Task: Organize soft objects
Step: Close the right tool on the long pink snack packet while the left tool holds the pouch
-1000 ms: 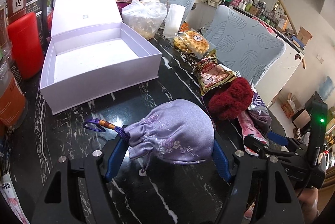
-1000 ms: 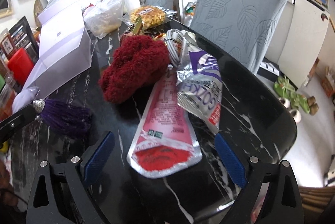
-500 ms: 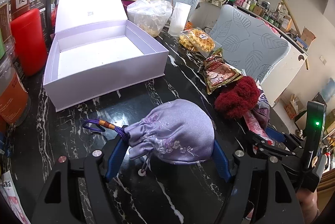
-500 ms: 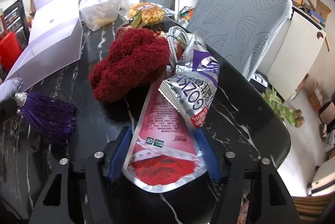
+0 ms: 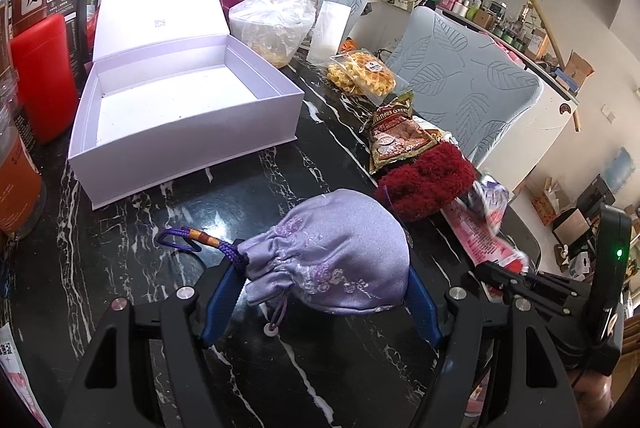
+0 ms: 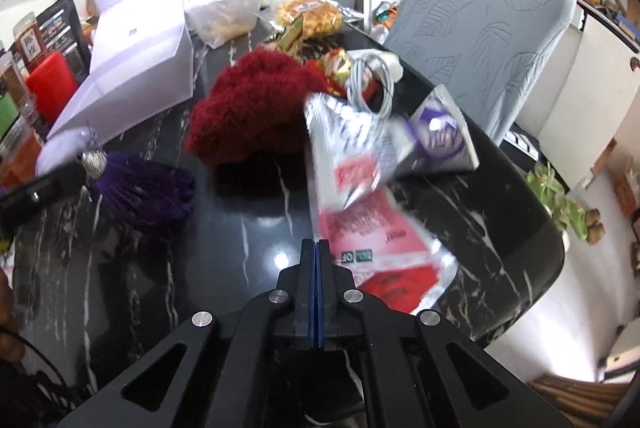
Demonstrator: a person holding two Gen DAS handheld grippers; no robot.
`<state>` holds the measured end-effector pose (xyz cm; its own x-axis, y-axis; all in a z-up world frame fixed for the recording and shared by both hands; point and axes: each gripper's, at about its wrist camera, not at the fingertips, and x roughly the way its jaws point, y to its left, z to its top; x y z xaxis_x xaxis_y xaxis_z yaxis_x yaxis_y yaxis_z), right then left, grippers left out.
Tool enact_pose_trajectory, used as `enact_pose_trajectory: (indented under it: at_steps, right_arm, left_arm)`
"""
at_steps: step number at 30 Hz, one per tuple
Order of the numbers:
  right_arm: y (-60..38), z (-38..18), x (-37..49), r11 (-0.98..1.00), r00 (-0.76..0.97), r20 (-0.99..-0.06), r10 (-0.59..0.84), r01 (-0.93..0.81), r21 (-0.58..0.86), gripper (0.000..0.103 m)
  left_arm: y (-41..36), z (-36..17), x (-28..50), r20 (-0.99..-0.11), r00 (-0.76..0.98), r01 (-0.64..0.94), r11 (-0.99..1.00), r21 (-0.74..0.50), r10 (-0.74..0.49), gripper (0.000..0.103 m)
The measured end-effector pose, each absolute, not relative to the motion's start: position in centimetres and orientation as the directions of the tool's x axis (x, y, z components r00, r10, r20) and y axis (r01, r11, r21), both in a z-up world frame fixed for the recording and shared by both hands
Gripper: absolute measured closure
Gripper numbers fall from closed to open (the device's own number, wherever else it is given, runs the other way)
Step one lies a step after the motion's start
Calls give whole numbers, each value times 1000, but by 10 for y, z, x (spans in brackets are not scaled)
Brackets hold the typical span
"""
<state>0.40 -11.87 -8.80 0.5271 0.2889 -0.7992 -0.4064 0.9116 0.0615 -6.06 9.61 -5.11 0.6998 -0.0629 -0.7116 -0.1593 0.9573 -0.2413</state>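
Observation:
My left gripper (image 5: 322, 272) is shut on a lilac embroidered drawstring pouch (image 5: 332, 260), its blue pads pressing both sides just above the black marble table (image 5: 248, 204). The pouch's purple tassel (image 6: 140, 188) shows in the right wrist view. A fluffy dark red soft thing (image 5: 424, 184) lies just right of the pouch. My right gripper (image 6: 316, 244) is shut, pinching the left edge of a pink snack packet (image 6: 372, 248), which is blurred and tilted. A silver and purple packet (image 6: 436, 140) lies across the pink one. The open lilac box (image 5: 180, 108) stands empty at the back left.
Snack bags (image 5: 396, 140), waffles (image 5: 360, 76), a plastic bag (image 5: 272, 24) and a coiled white cable (image 6: 372, 84) crowd the far side. A red canister (image 5: 40, 76) and jars stand left of the box. The table's rounded edge (image 6: 532, 228) and a grey chair (image 6: 480, 28) are on the right.
My right gripper's jaws went from wide open around the pink packet to fully shut on its edge; the pink and silver packets shifted and tilted. The left gripper and pouch kept still.

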Motion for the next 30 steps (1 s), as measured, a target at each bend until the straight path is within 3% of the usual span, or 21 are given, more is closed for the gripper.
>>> enact_pose_trajectory:
  at_steps: [4,6,7,8,9,25,27,29,30]
  right_arm:
    - [-126,-79,-6,906,558,-763,326,-415,83,99]
    - [-126,-72,-11,912,609,-740,286,-410,15,74]
    - [-124,-70,-11,916,628,-730,268,-402,-9,43]
    - [-125,-68,-13,920,651,-717,250,-392,-34,20]
    - [-127,-67,-13,921,663,-709,241,-386,-48,17]
    - [-147,-97,25,926,567,-793,223,-378,-9,15]
    - [-147,-96,23,917,567,-791,233,-399,-16,26]
    - [-150,-93,22,915,552,-800,233,-403,-12,45]
    - [-152,-91,22,910,539,-803,254,-414,10,47]
  left_arm:
    - [96,-51,-61,-710,700,-155,957,-245,-68,30]
    - [95,-51,-61,-710,700,-151,958,-246,-72,30]
    - [93,-51,-60,-711,699,-147,958,-245,-75,30]
    - [92,-51,-59,-712,698,-144,959,-244,-76,30]
    - [90,-51,-58,-713,697,-140,960,-242,-78,30]
    - [62,-55,-43,-731,676,-103,970,-221,-94,30]
    - [60,-55,-41,-732,674,-96,970,-224,-103,30]
    - [58,-55,-40,-734,670,-88,969,-232,-114,30]
    - [57,-55,-39,-735,668,-83,968,-235,-121,30]
